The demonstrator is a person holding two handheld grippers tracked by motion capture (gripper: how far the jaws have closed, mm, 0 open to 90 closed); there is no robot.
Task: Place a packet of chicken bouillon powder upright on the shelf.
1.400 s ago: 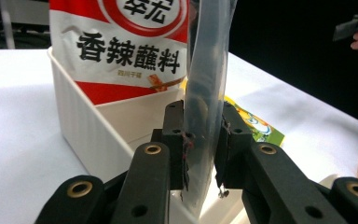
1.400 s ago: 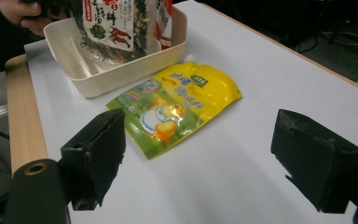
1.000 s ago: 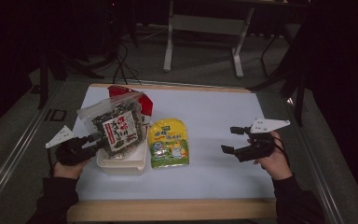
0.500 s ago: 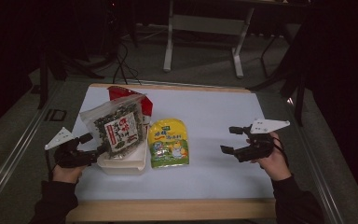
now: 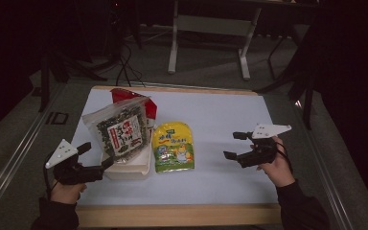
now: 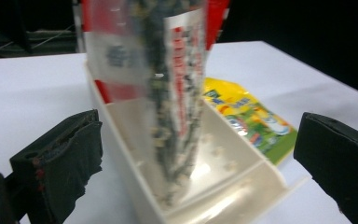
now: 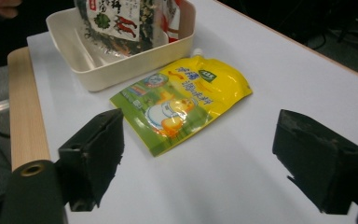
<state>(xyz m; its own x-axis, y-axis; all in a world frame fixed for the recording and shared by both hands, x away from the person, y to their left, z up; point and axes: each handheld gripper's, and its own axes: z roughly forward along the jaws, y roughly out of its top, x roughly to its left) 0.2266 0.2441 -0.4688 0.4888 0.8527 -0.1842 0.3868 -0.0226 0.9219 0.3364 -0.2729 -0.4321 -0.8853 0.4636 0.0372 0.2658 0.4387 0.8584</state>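
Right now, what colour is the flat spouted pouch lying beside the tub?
Yellow flat spouted pouch fading to green, clearest in the right gripper view.

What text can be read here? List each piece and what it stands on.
Yellow pouch: printed characters and a small green logo, too blurred to read.
Seaweed bag in the white tray: red and white label characters, too blurred to read.
Nothing else carries text.

Seaweed bag [image 5: 123, 132] upright in cream tray [image 5: 129, 168].
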